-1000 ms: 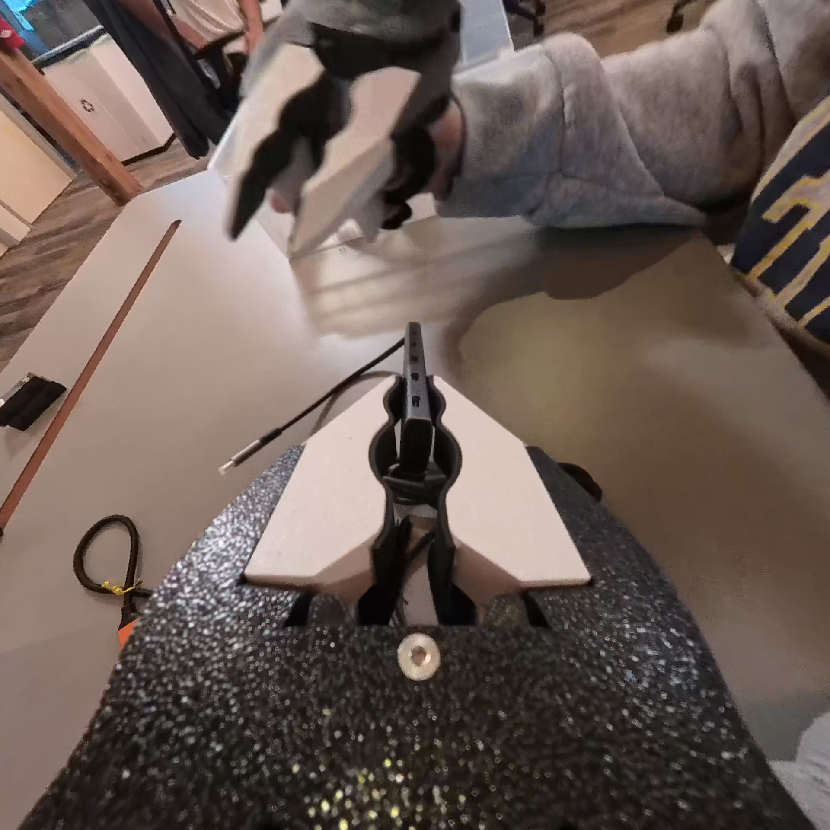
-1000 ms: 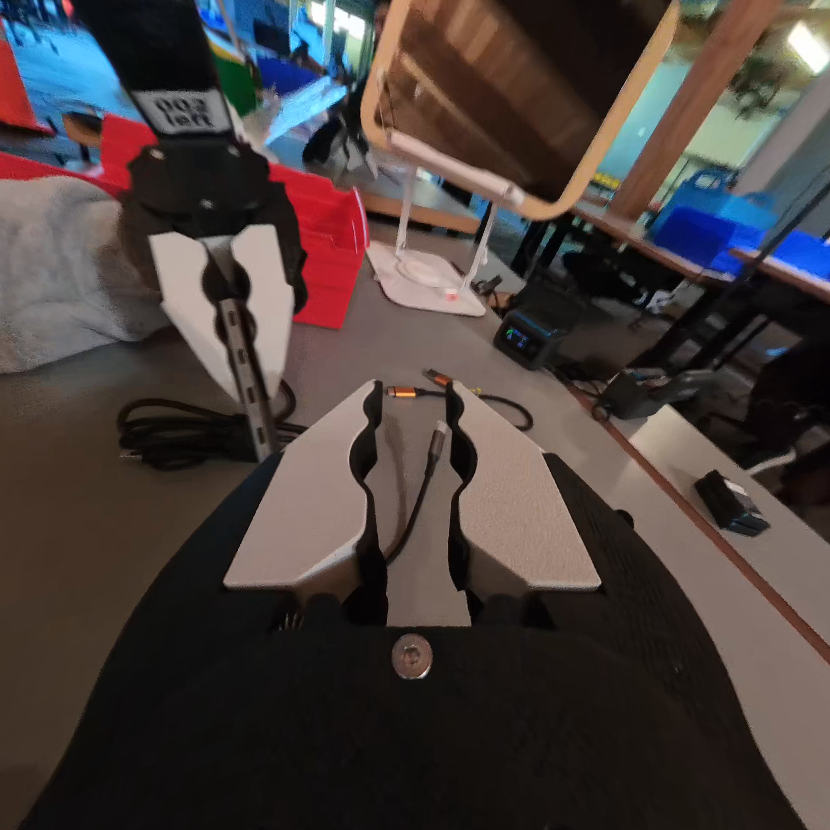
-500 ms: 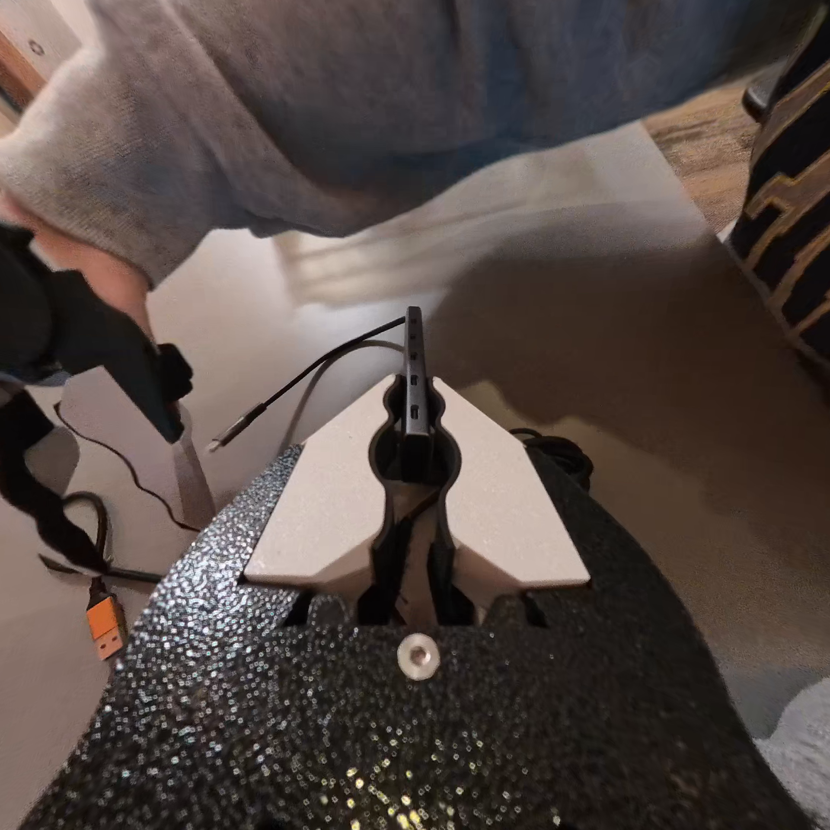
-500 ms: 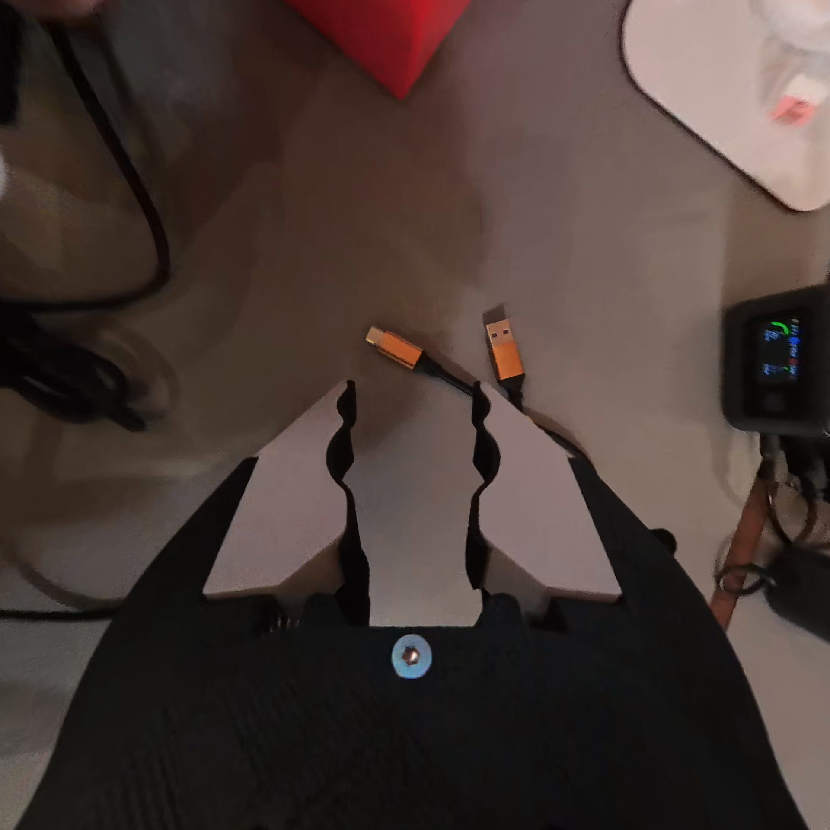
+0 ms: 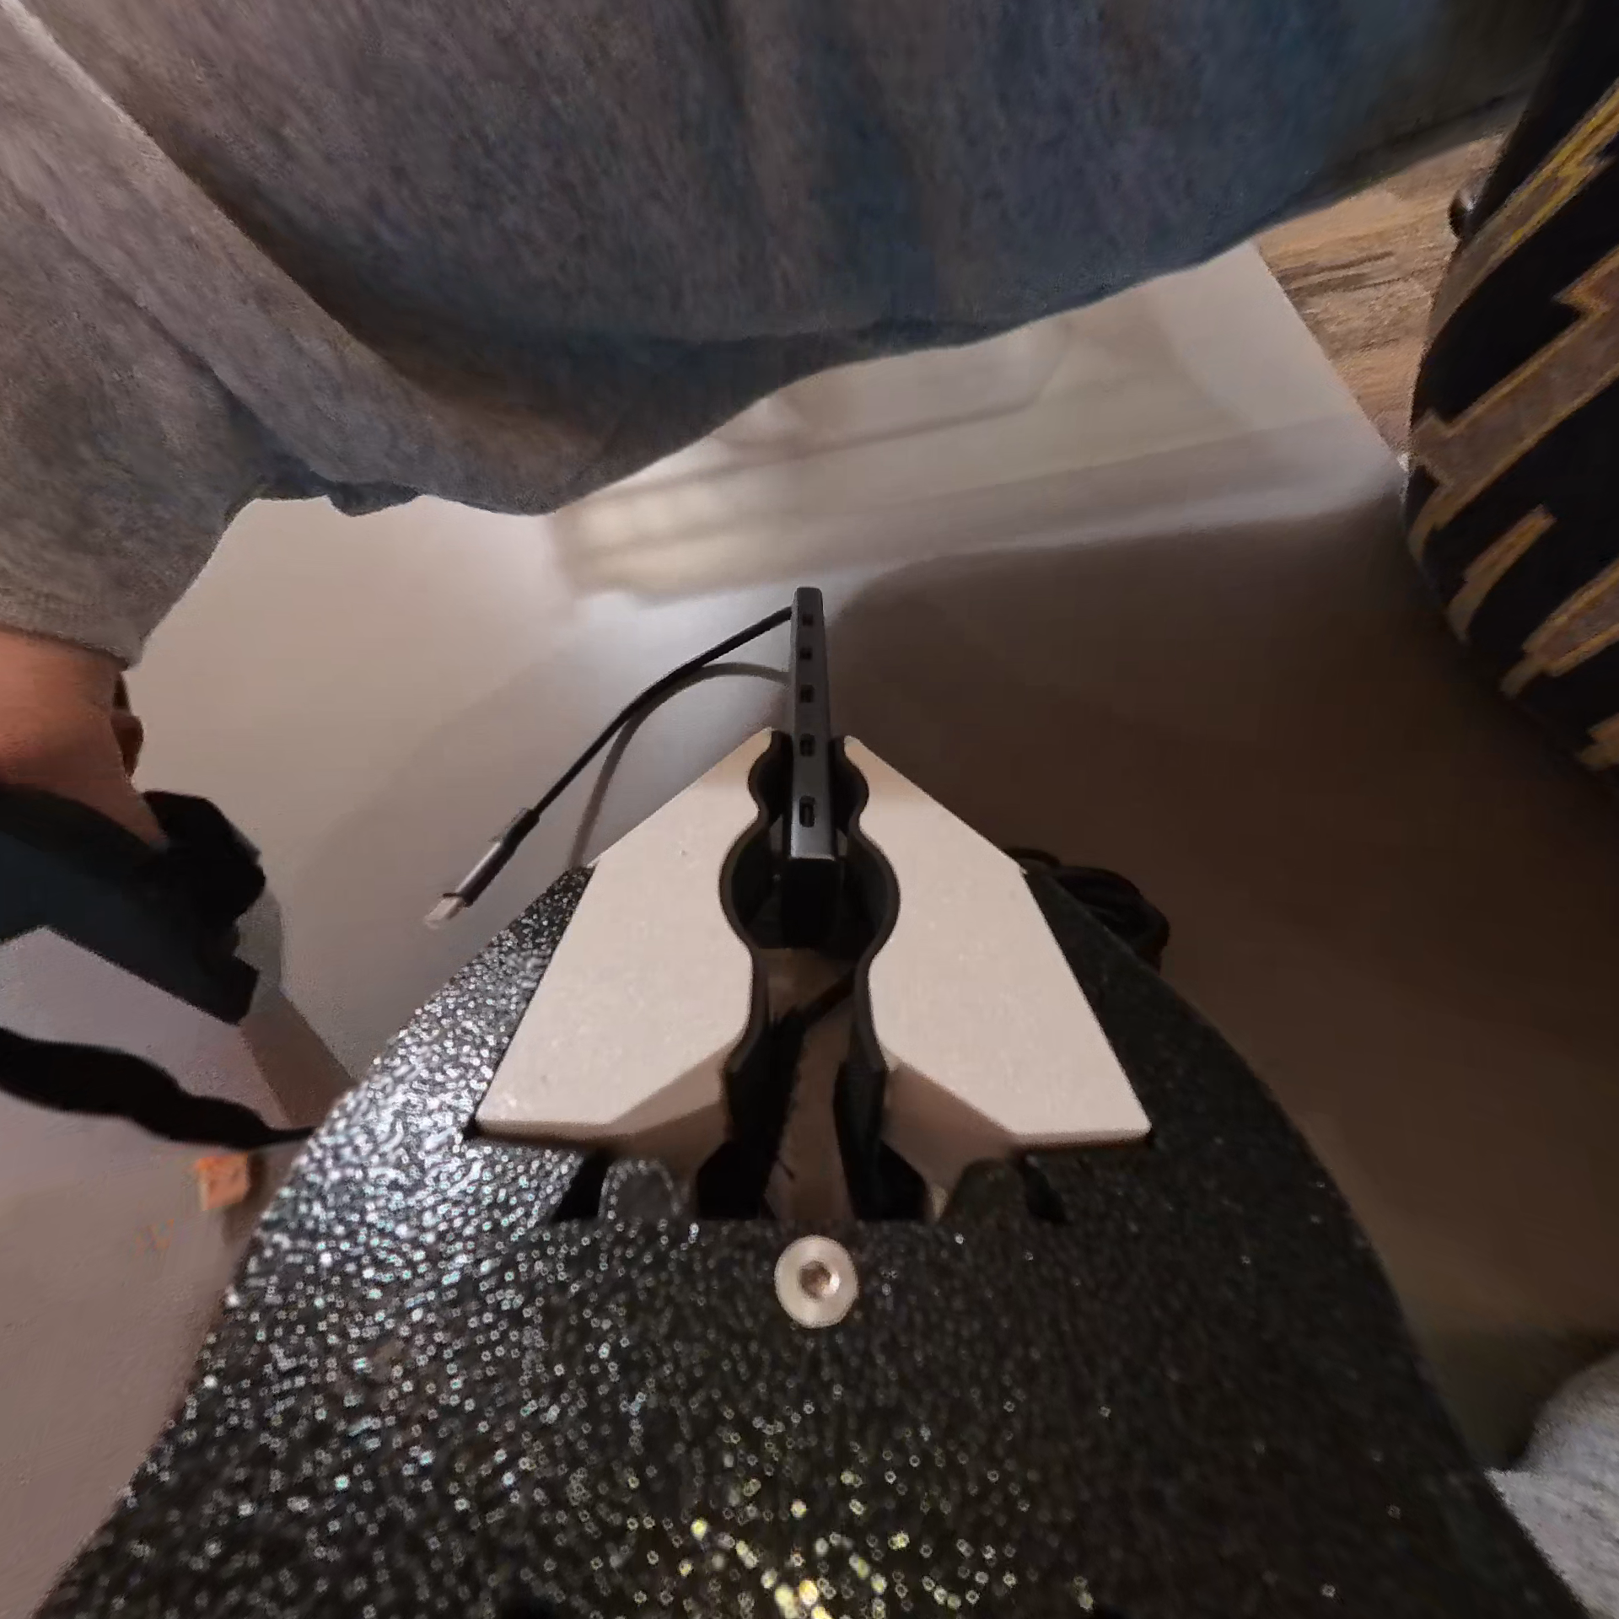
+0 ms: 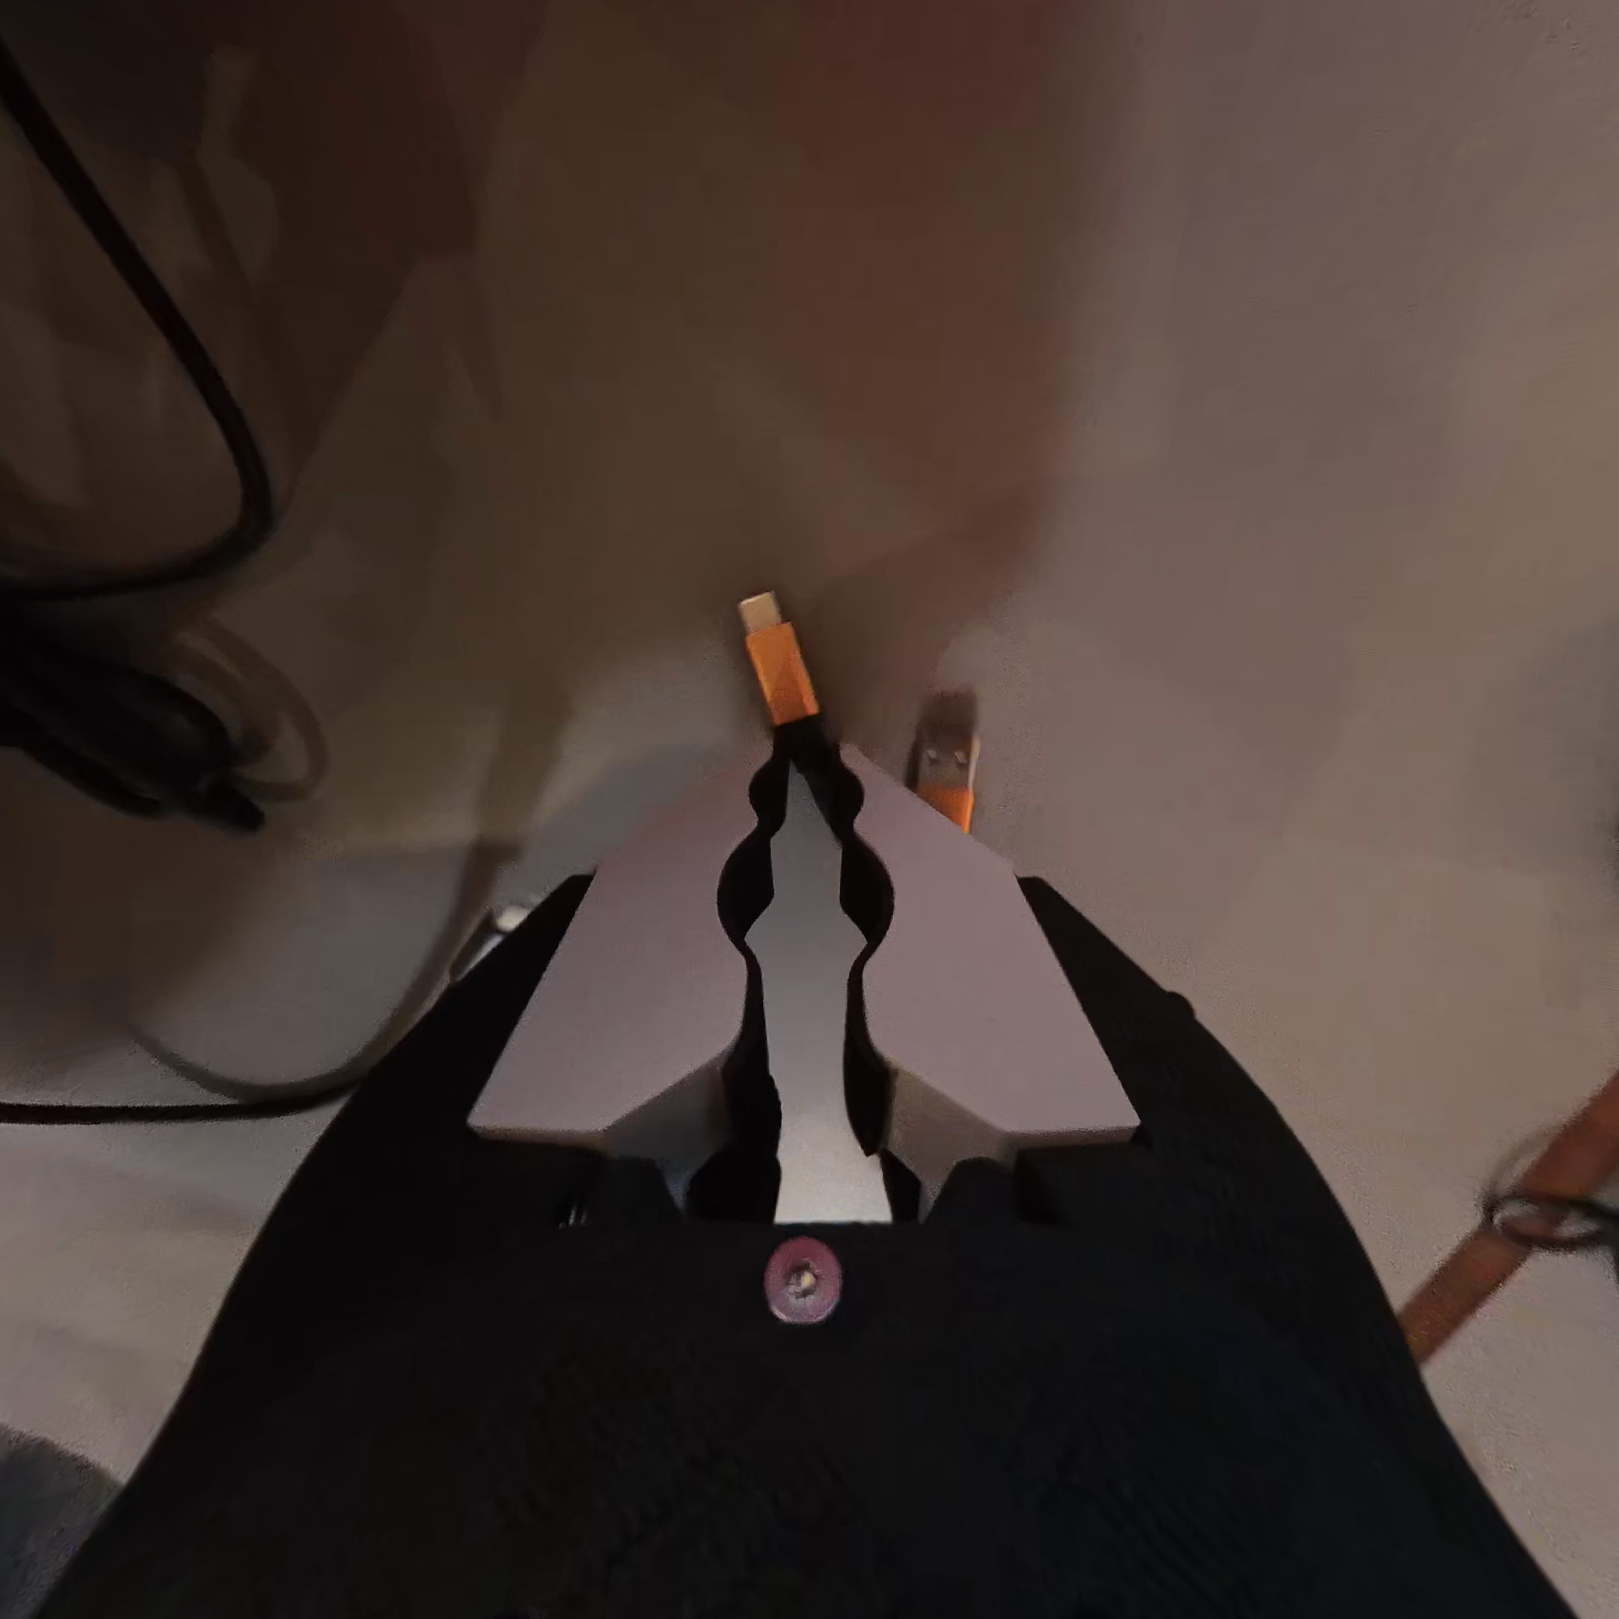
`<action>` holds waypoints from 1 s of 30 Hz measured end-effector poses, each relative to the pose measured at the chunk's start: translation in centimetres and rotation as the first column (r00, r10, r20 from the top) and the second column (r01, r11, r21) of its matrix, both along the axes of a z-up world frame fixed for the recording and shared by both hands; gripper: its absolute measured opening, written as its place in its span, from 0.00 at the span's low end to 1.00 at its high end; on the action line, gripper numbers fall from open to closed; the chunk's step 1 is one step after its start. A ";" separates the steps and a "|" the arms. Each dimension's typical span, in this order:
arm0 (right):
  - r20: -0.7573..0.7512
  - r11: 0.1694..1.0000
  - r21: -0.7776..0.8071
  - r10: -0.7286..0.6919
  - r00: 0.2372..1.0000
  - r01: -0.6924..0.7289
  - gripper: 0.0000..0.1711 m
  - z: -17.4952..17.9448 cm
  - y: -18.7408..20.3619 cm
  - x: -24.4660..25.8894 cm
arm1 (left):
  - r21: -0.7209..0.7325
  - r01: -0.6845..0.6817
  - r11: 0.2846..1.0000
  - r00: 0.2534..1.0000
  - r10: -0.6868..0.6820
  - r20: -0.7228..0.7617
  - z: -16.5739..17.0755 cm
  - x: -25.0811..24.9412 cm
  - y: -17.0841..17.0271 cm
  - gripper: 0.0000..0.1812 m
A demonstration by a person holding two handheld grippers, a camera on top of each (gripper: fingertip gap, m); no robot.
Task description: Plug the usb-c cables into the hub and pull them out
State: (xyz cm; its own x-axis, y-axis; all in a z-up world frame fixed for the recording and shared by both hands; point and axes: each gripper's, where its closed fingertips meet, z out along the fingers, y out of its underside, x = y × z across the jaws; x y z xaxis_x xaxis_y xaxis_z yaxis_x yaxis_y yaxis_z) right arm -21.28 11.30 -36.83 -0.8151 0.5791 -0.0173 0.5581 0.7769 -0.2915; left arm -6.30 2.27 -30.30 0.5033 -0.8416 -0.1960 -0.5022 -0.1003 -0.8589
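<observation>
My left gripper (image 5: pixel 808 740) is shut on a slim dark grey hub (image 5: pixel 807 666), held edge-up above the table with its row of ports facing me. The hub's own black lead (image 5: pixel 613 745) hangs left and ends in a silver plug (image 5: pixel 486 872). My right gripper (image 6: pixel 810 758) is shut on the black cable just behind an orange USB-C plug (image 6: pixel 778 670), which sticks out past the fingertips, low over the table. That gripper also shows at the far left of the left wrist view (image 5: pixel 175 920).
An orange USB-A plug (image 6: pixel 944 762) lies just right of my right fingertips. A bundle of black cables (image 6: pixel 131 745) lies at the left. A grey sleeve (image 5: pixel 613 219) hangs over the table (image 5: pixel 1183 788). A brown strip (image 6: pixel 1489 1261) crosses the table at the right.
My right gripper swung down to the table, moved onto the orange USB-C cable and closed on it. My left gripper kept hold of the hub, almost still.
</observation>
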 end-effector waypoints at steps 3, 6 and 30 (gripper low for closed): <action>-0.091 0.994 0.018 -0.107 0.990 0.109 0.03 0.9 1.7 -0.1 | 0.018 -0.020 1.000 1.000 0.019 0.018 0.3 -0.3 0.4 0.05; -0.282 0.966 -0.044 -0.255 0.925 0.253 0.03 3.8 3.1 0.0 | 0.048 -0.131 0.990 0.991 0.131 0.012 0.6 -1.8 1.8 0.04; -0.629 0.368 0.731 0.690 0.359 0.574 0.03 10.8 0.6 7.9 | -0.038 -0.666 0.745 0.745 0.667 0.014 -0.1 -8.6 6.5 0.04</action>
State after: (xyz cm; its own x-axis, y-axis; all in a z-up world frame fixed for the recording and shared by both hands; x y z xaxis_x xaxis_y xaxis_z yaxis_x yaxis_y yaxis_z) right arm -13.33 11.86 -26.02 0.0273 -0.3383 0.9406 0.4321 0.8525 0.2940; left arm -14.89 8.77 -30.42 0.9424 -0.2954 -0.1571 -0.2771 -0.4260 -0.8613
